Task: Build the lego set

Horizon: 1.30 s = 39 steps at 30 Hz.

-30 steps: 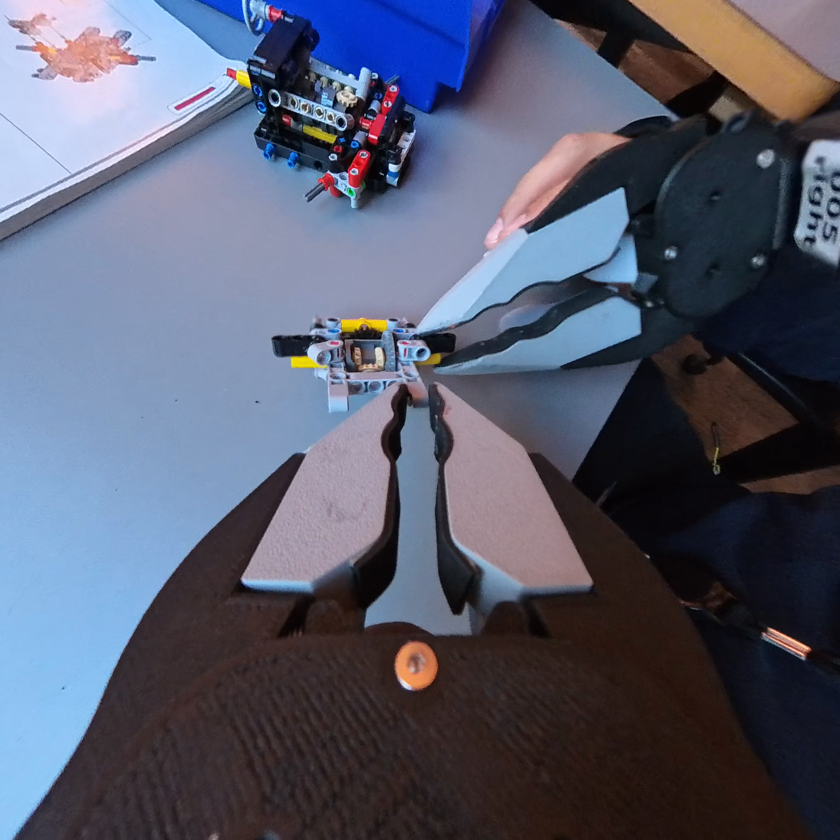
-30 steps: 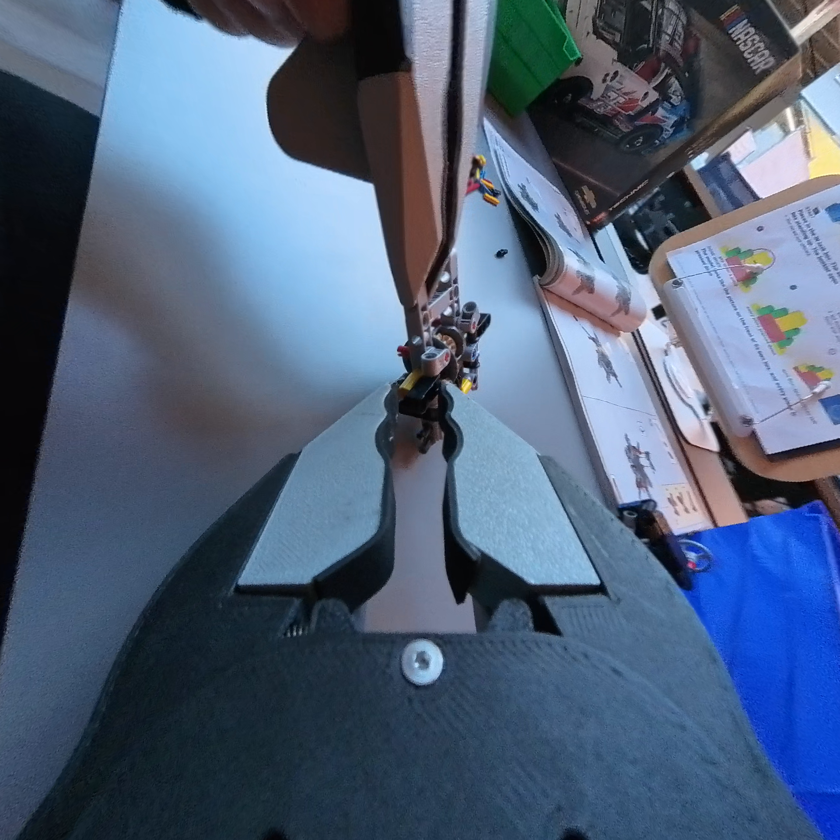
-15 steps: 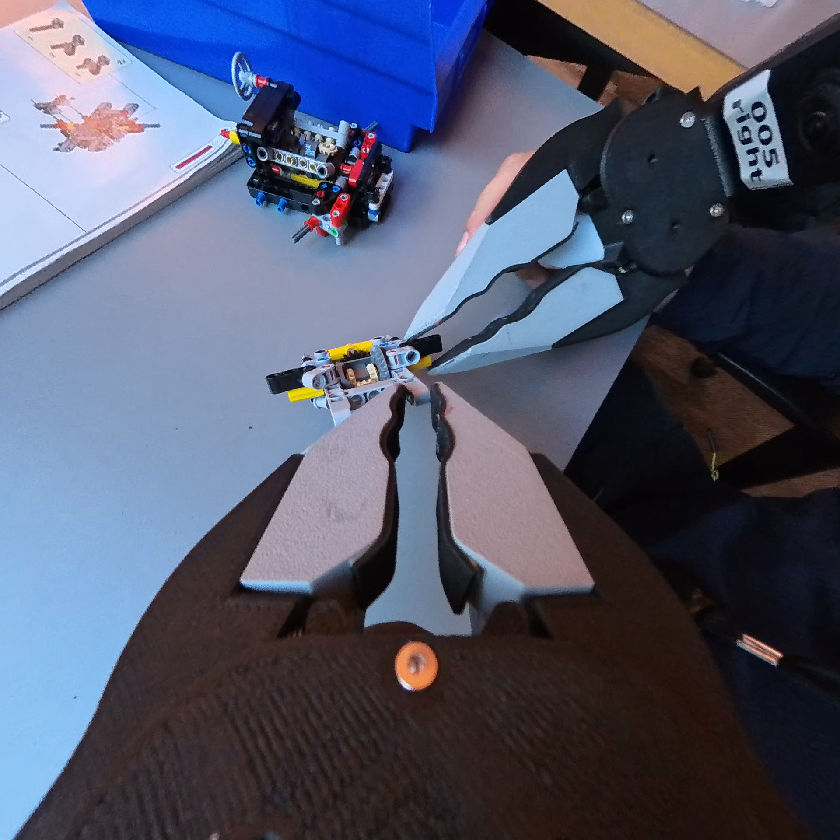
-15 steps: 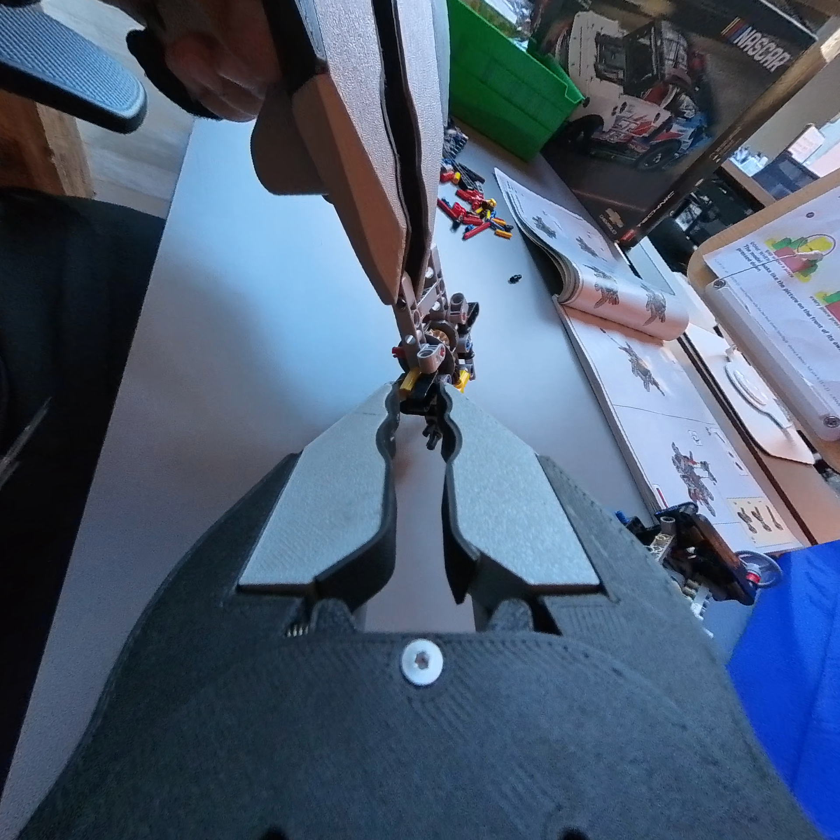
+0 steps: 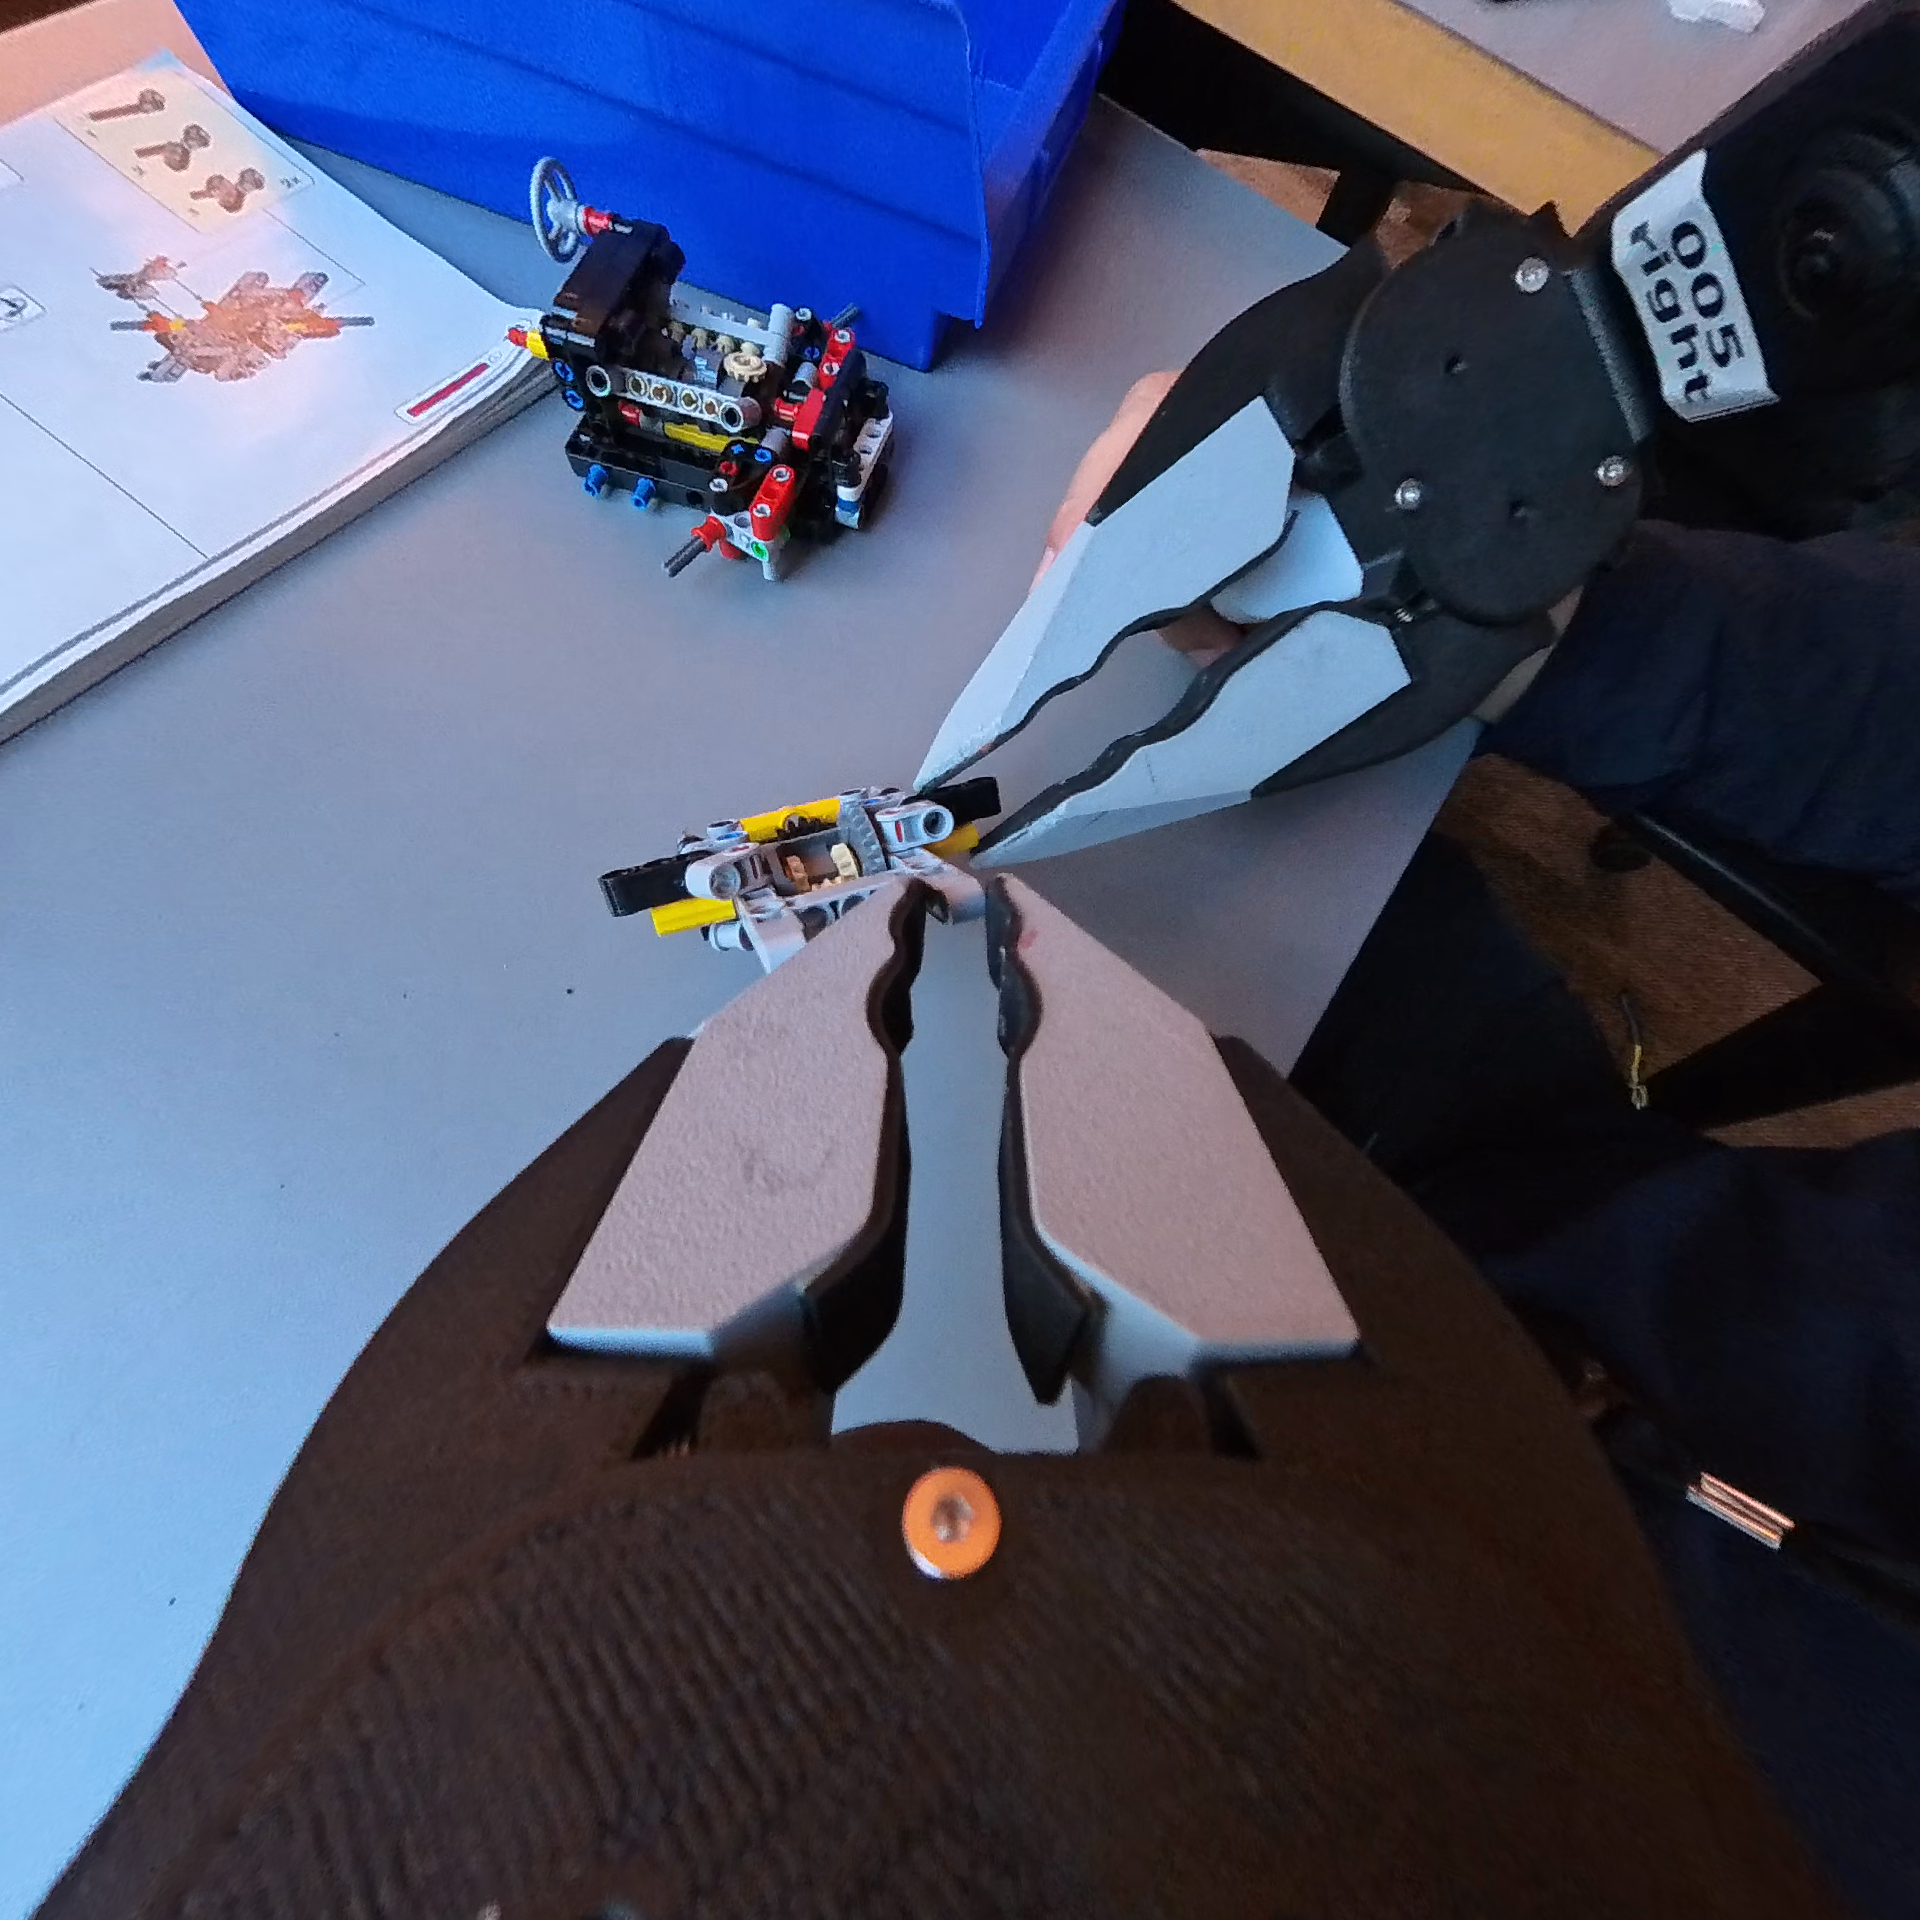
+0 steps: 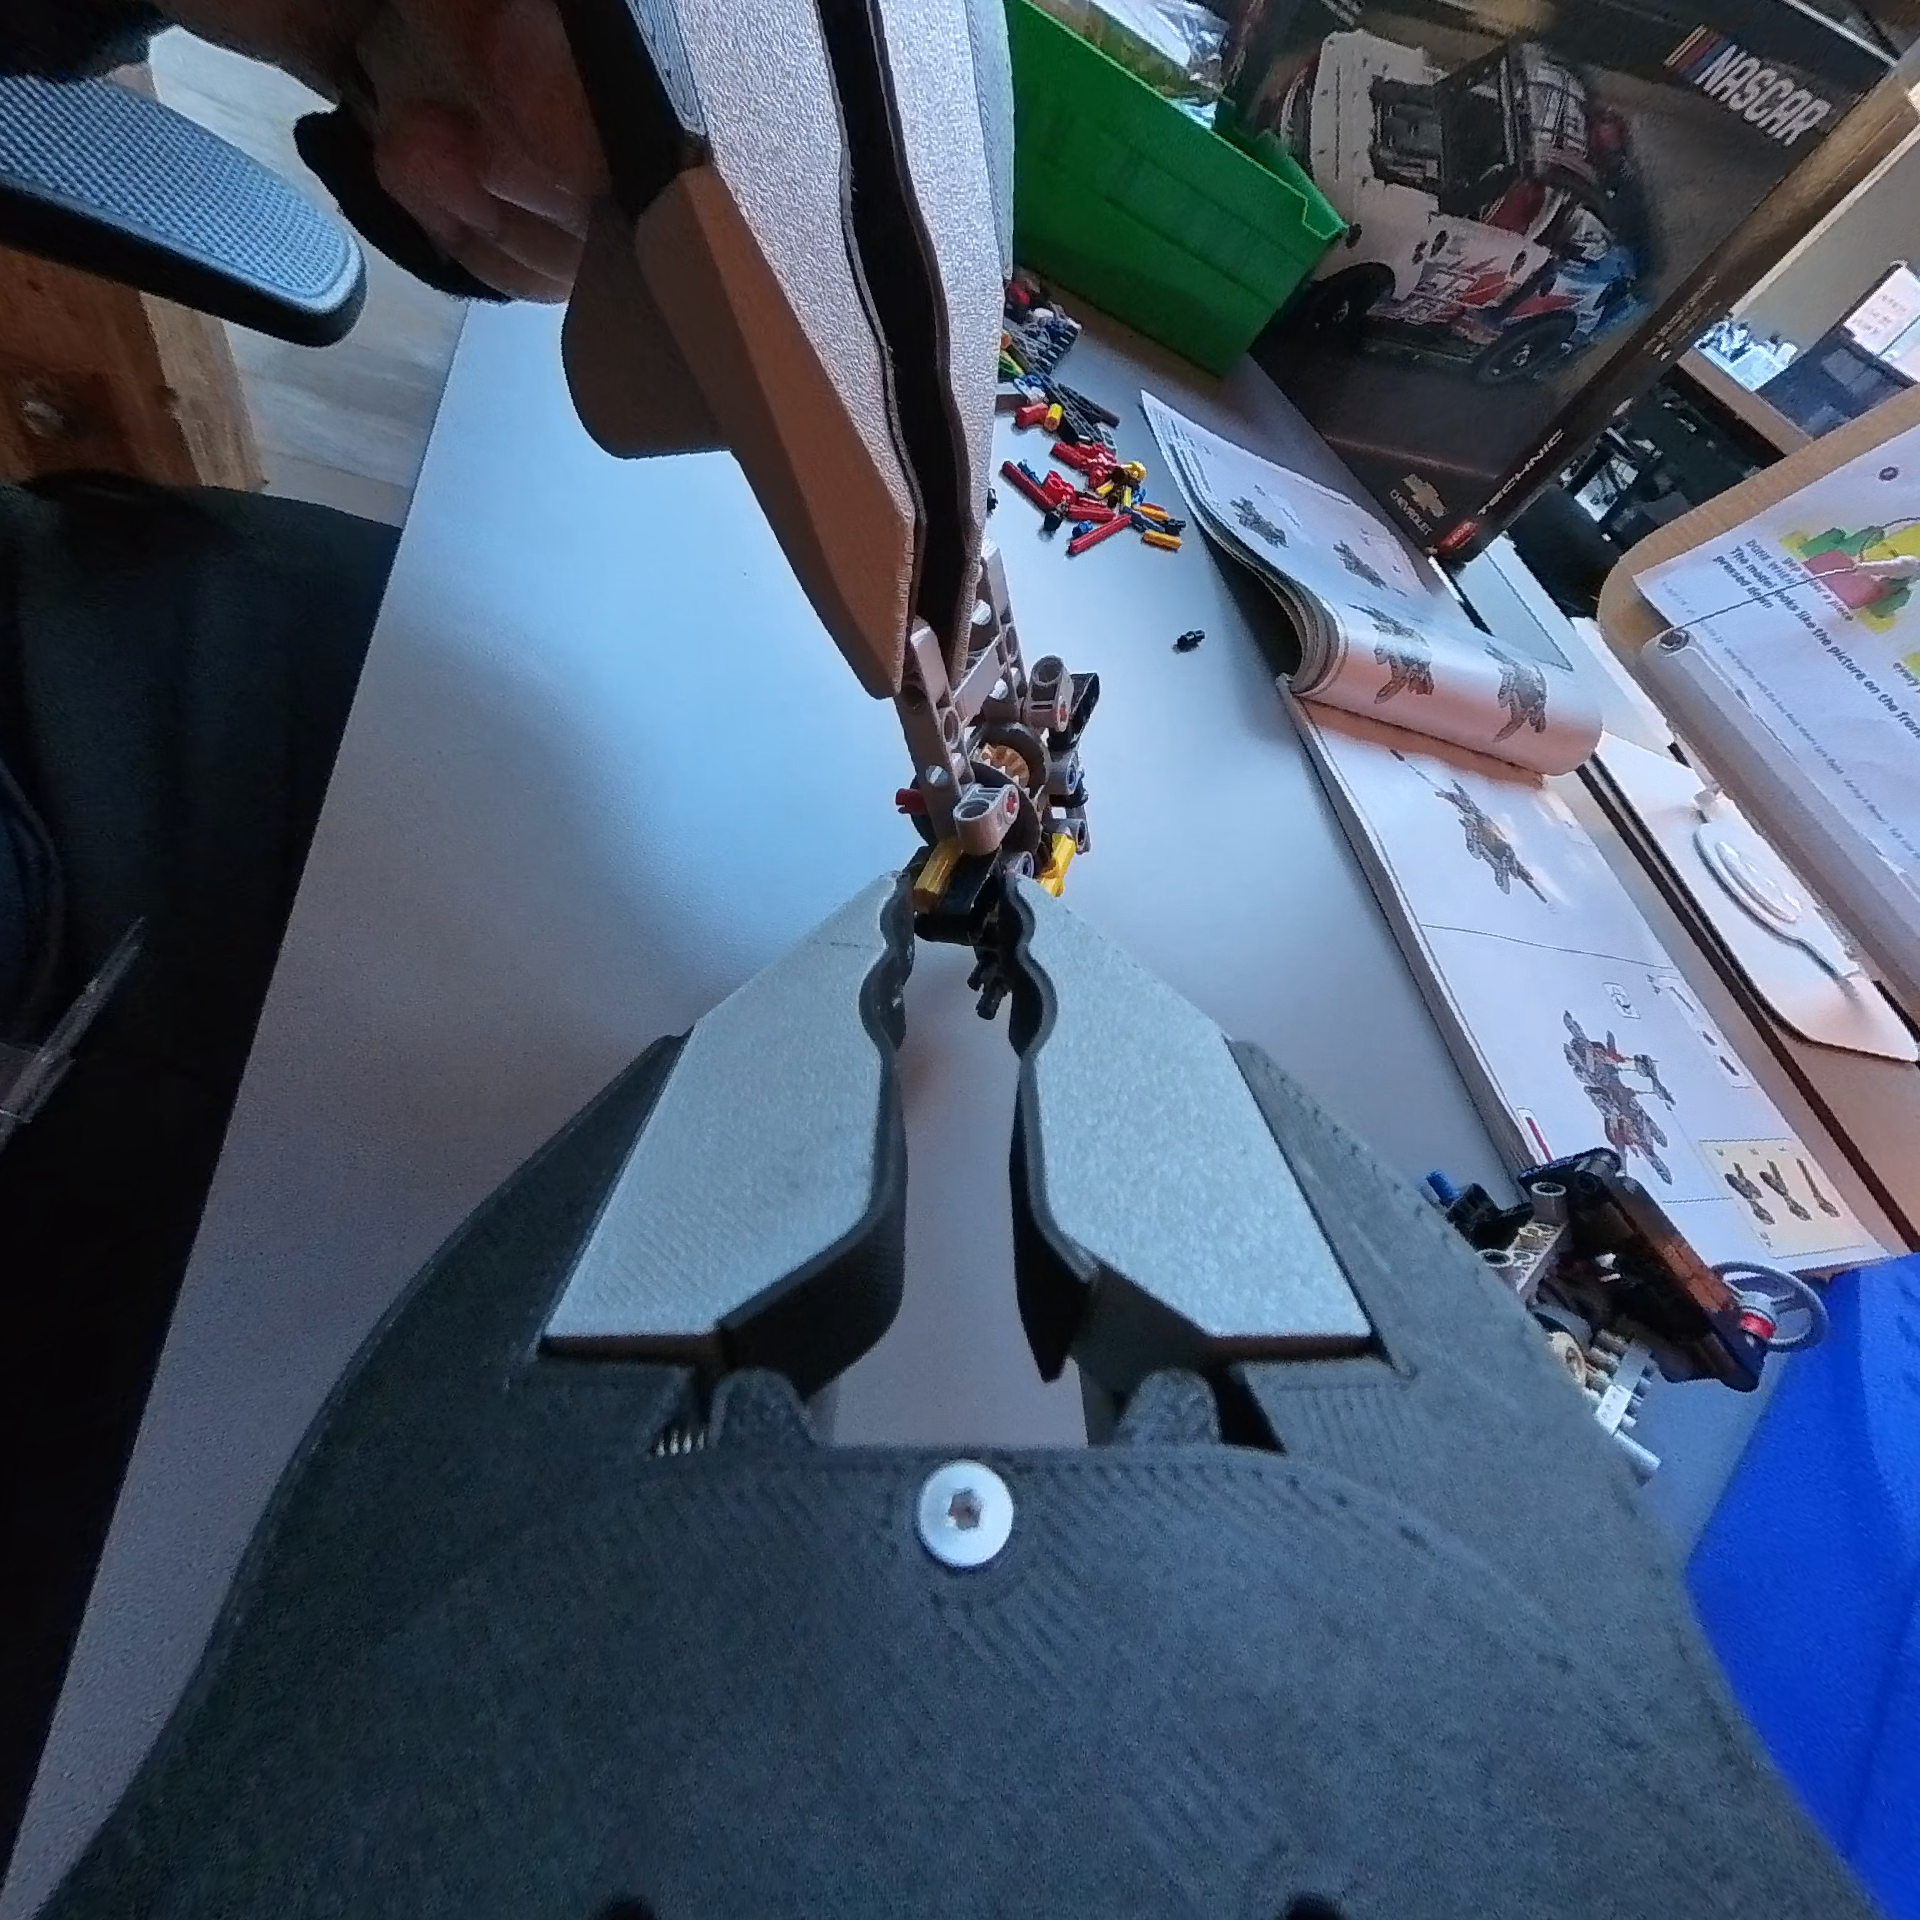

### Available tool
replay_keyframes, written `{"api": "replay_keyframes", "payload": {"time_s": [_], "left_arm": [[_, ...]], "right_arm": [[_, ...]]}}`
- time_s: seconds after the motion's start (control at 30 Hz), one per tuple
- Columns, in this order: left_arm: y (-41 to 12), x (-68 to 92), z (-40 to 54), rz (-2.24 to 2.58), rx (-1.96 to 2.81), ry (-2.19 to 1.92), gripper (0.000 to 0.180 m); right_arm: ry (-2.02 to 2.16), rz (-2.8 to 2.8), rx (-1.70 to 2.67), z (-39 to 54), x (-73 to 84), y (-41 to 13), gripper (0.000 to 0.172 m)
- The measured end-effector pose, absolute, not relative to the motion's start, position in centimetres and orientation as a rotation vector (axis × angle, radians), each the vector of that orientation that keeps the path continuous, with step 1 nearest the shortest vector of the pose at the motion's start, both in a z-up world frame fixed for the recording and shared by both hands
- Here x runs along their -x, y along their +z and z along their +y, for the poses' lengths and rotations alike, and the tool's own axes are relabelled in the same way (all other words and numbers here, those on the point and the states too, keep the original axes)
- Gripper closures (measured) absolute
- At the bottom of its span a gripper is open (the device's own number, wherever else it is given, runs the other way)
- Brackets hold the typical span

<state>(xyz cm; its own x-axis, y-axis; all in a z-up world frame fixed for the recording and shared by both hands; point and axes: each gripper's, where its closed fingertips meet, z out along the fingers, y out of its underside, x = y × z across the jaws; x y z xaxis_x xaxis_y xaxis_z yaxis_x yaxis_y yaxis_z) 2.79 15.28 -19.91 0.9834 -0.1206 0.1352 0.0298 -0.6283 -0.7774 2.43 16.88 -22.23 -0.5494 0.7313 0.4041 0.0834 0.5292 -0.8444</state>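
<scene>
Both claws pinch the small brick assembly; blue bin contents hidden

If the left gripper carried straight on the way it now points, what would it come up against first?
The left gripper is already closed on a grey beam of the small brick assembly, so that assembly lies first in its line. Beyond it is bare grey table; the larger brick model sits farther on, probably left of the line.
</scene>
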Motion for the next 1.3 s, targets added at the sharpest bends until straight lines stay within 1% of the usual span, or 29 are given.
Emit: {"api": "replay_keyframes", "payload": {"time_s": [0.3, 0.57, 0.63, 0.7, 0.83, 0.9, 0.97, 1.07, 1.17, 1.23, 1.3], "left_arm": [[-20.5, -2.6, 15.0, 0.064, 2.249, -0.225, 0.171], [-24.8, -2.5, 12.2, 0.066, 2.335, -0.314, 0.173], [-25.8, -2.2, 11.6, 0.065, 2.358, -0.287, 0.172], [-26.3, -1.8, 11.1, 0.061, 2.361, -0.241, 0.159], [-26.1, -1.0, 10.3, 0.041, 2.354, -0.148, 0.136], [-25.4, -1.0, 10.5, 0.051, 2.336, -0.108, 0.127], [-24.5, -1.2, 11.1, 0.081, 2.32, -0.082, 0.121], [-24.1, -1.5, 12.2, 0.139, 2.333, -0.063, 0.118], [-24.8, -1.2, 12.9, 0.195, 2.385, -0.019, 0.115], [-25.0, -1.3, 13.3, 0.238, 2.395, -0.007, 0.12], [-25.0, -1.0, 13.5, 0.269, 2.402, 0.023, 0.123]], "right_arm": [[1.017, -1.987, 0.656, 16.8, -2.4, -22.5, 0.159], [0.934, -2.001, 0.494, 15.4, -3.0, -23.0, 0.16], [0.934, -1.987, 0.489, 15.4, -3.0, -22.8, 0.164], [0.957, -1.968, 0.495, 15.5, -3.0, -22.4, 0.164], [1.004, -1.92, 0.519, 15.9, -3.1, -21.6, 0.154], [1.017, -1.905, 0.531, 16.3, -3.0, -21.4, 0.151], [0.988, -1.929, 0.525, 16.9, -3.1, -21.8, 0.153], [0.969, -2.017, 0.526, 17.4, -3.5, -22.9, 0.16], [0.976, -2.09, 0.501, 16.8, -3.8, -23.6, 0.158], [0.96, -2.14, 0.484, 16.5, -3.9, -24.2, 0.153], [0.934, -2.155, 0.449, 16.2, -3.8, -24.5, 0.153]]}}
